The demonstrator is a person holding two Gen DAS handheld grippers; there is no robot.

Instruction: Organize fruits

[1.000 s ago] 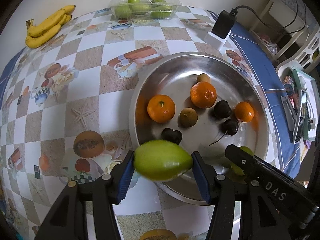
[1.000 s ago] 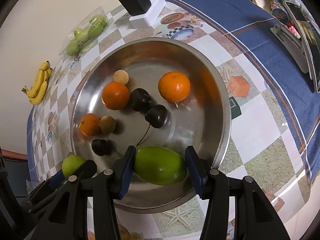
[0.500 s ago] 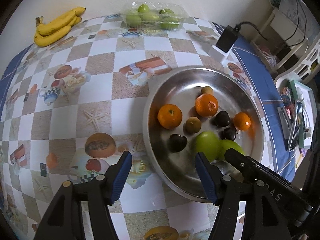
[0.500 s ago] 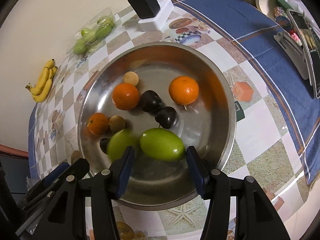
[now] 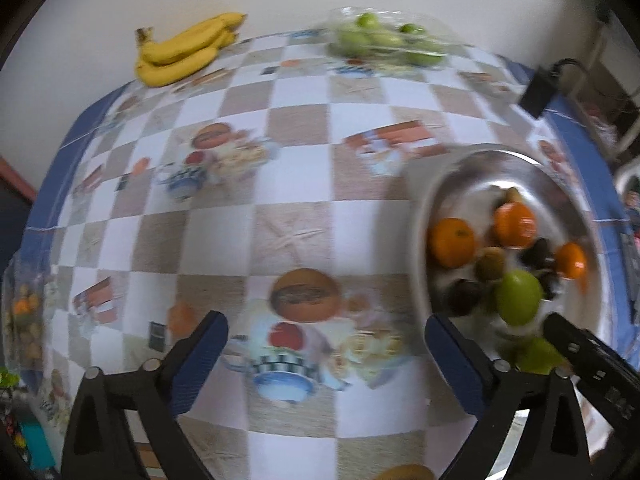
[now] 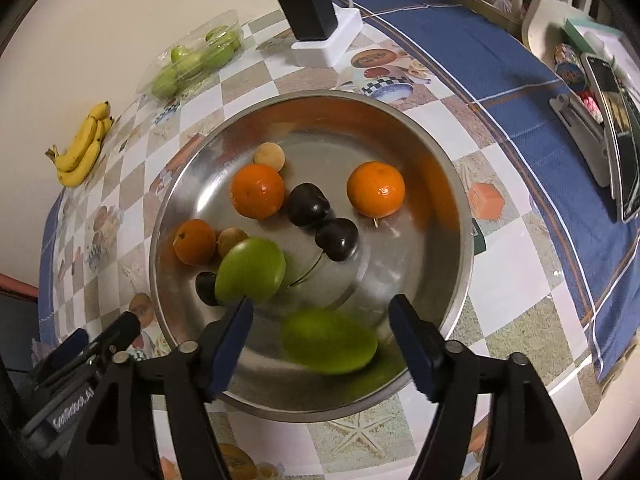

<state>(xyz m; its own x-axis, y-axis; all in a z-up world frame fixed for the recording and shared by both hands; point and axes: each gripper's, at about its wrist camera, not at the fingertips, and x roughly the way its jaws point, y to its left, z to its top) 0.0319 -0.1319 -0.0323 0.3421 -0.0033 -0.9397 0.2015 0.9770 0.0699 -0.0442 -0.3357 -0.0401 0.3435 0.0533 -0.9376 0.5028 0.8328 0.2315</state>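
Green mangoes (image 6: 329, 341) lie loose in the steel bowl (image 6: 460, 208), both grippers' jaws opening, gripping nothing

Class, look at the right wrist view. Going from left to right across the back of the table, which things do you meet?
Bunch of bananas → clear pack of green fruit → black charger on its white block → phone on its stand at the far right.
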